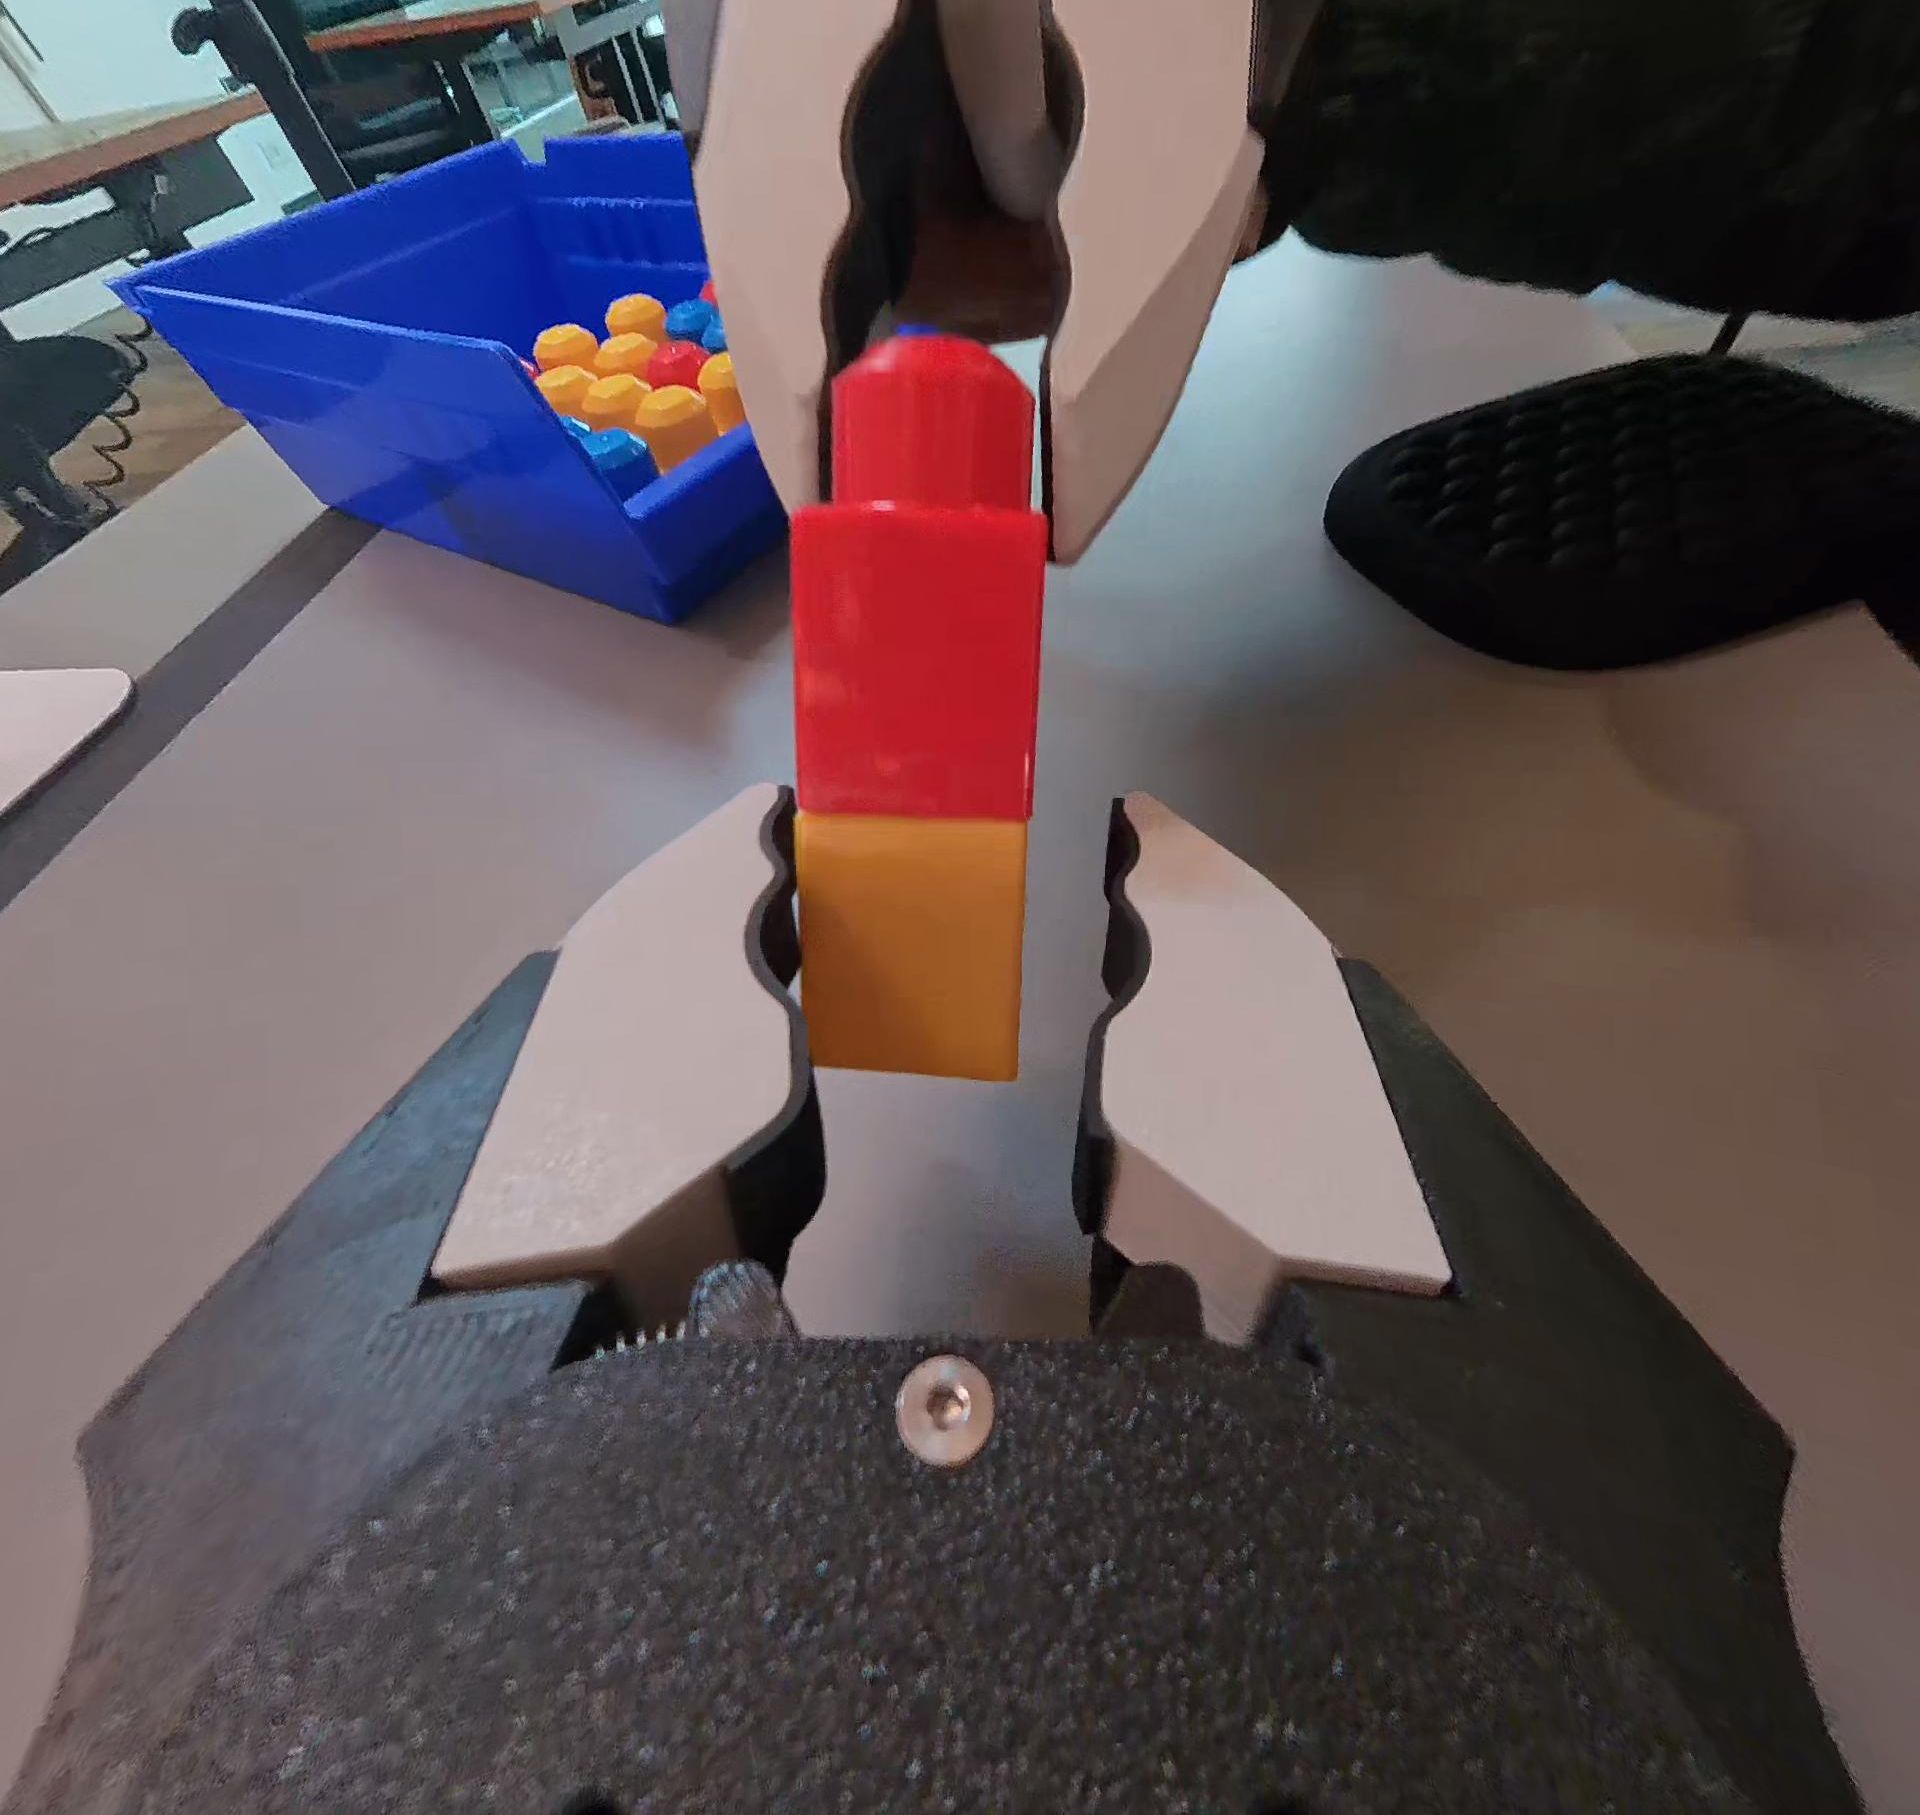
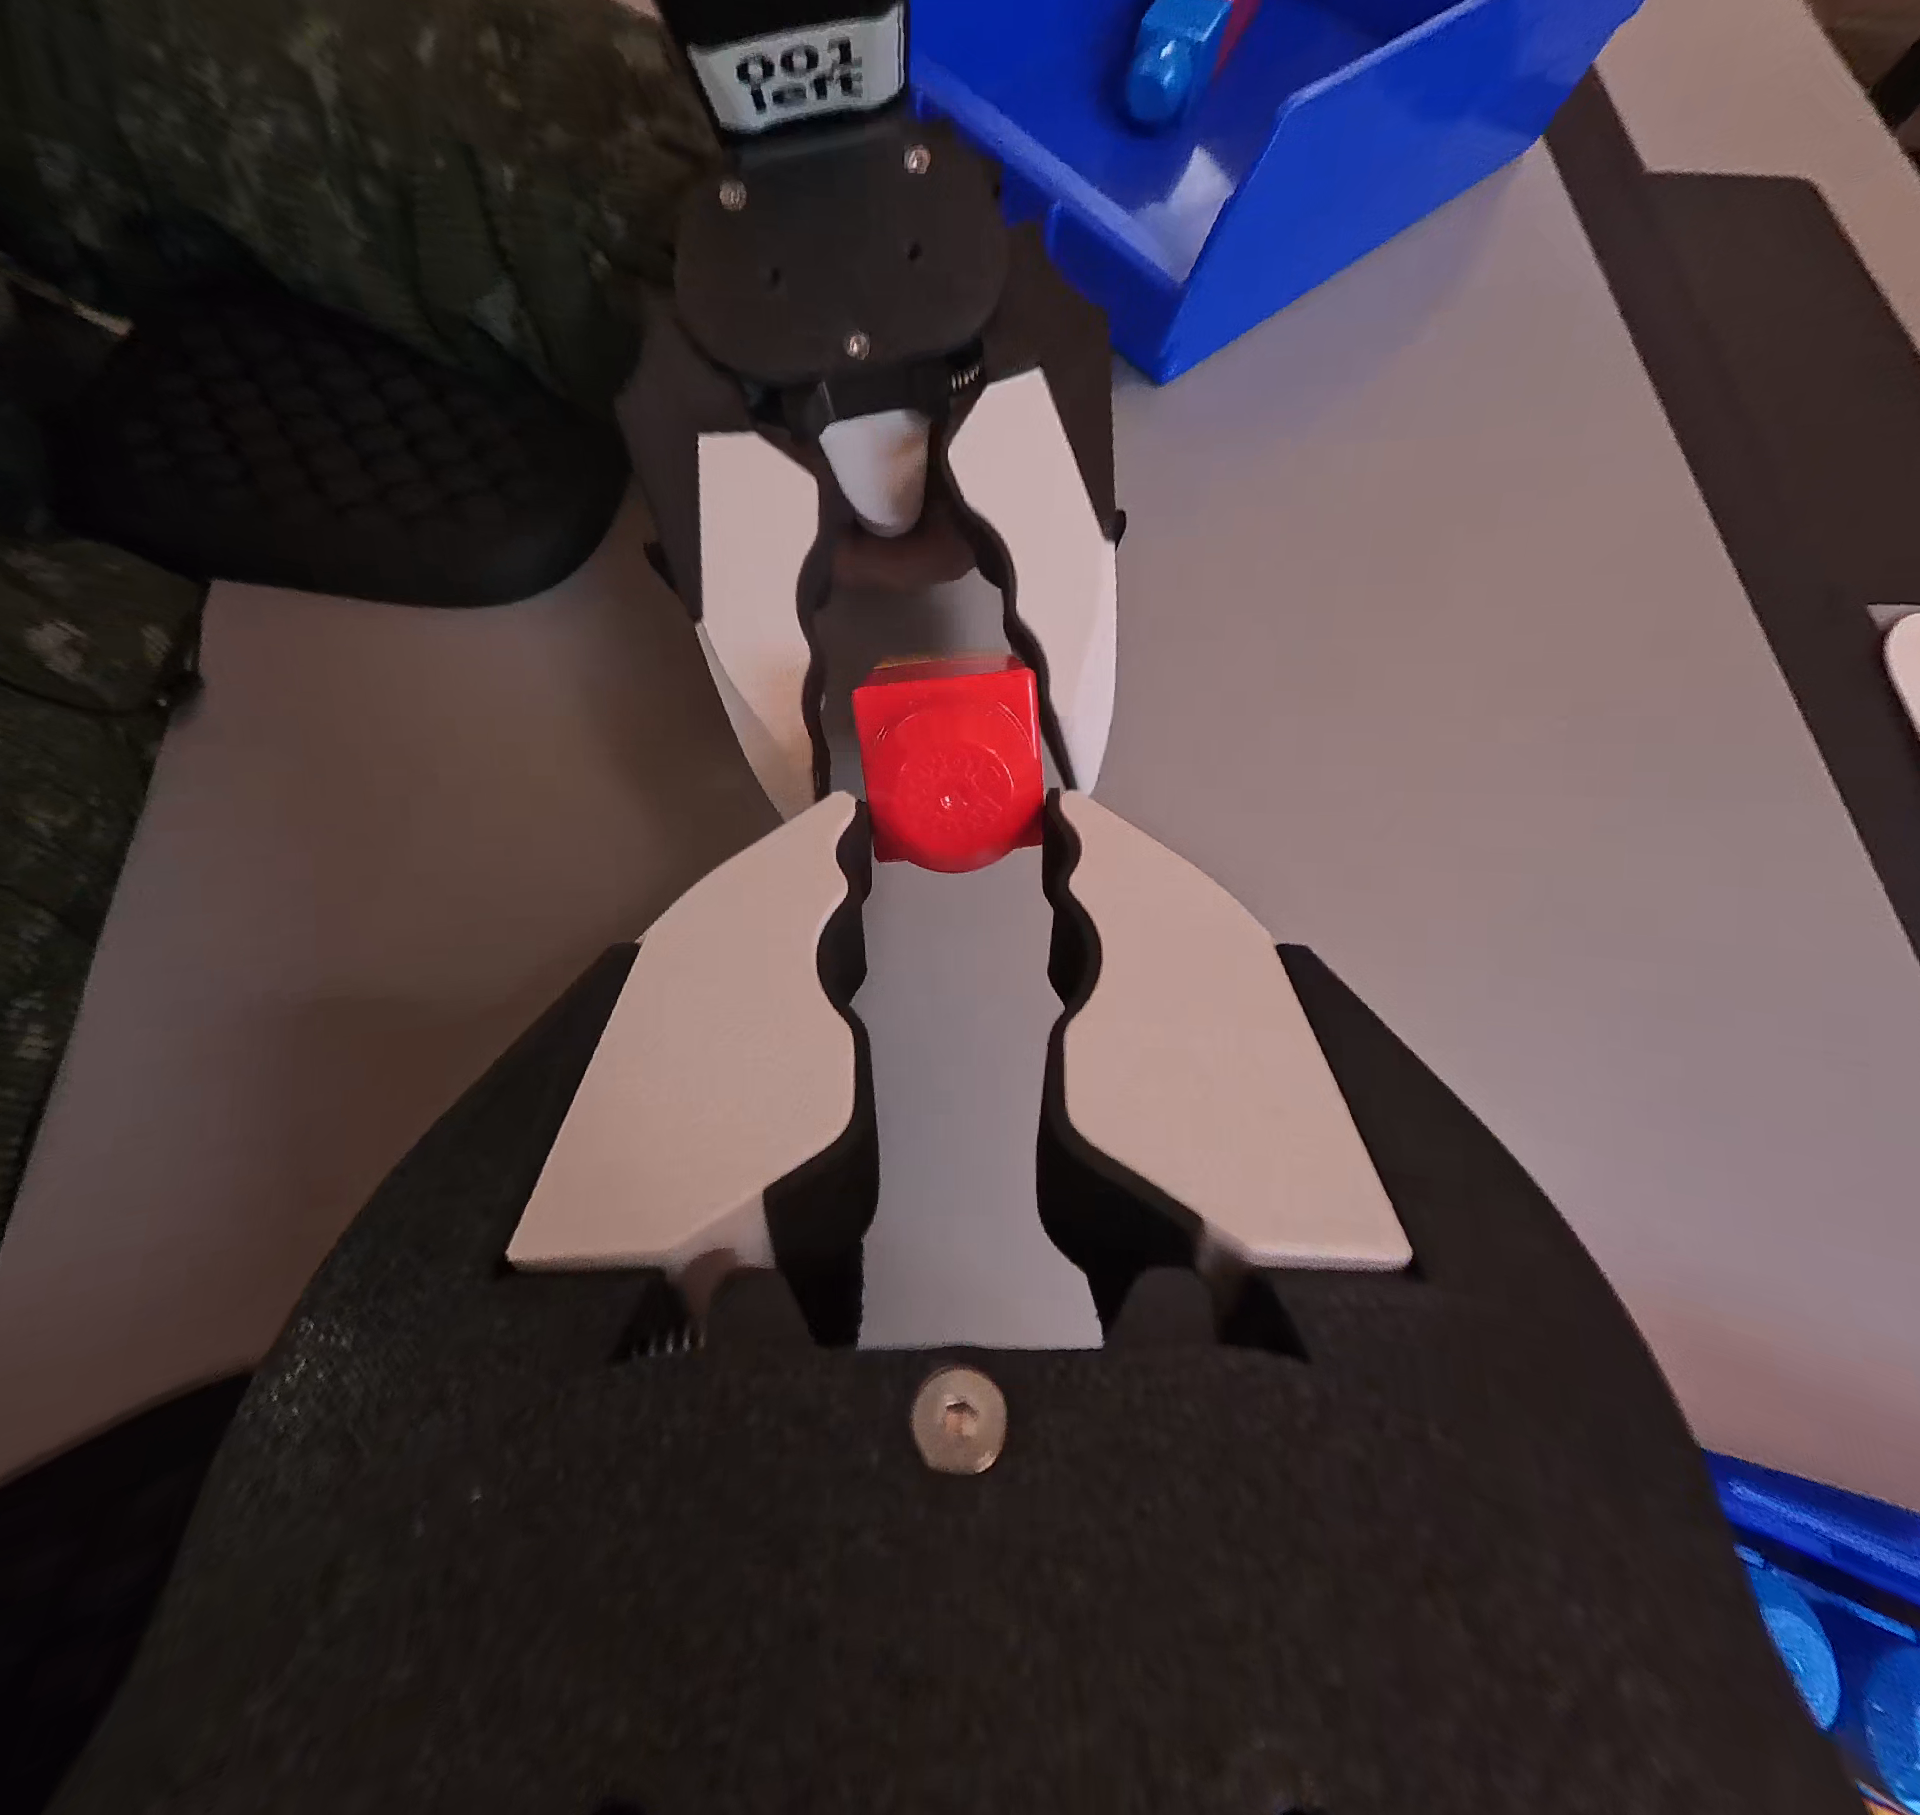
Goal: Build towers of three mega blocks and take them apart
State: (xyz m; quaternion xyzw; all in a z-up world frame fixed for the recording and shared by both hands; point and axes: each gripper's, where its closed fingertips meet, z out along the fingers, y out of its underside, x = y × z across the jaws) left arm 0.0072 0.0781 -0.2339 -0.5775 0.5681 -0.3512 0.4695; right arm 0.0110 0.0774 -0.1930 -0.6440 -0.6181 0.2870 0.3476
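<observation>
The left gripper (image 1: 940, 892) stands released around the orange block (image 1: 909, 950); the right gripper (image 2: 951, 815) grasps the red block (image 1: 914, 664). A blue bin (image 1: 416, 394) sits at ten o'clock, with bare table (image 1: 1351, 778) at three.

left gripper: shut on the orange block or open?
Open. In the left wrist view the left gripper straddles the orange block: one finger touches it, a clear gap shows at the other finger.

Each hand-held gripper (image 1: 940, 944) has pale wavy-edged fingers (image 1: 644, 1048), black textured body, silver screw (image 1: 943, 1404).
</observation>
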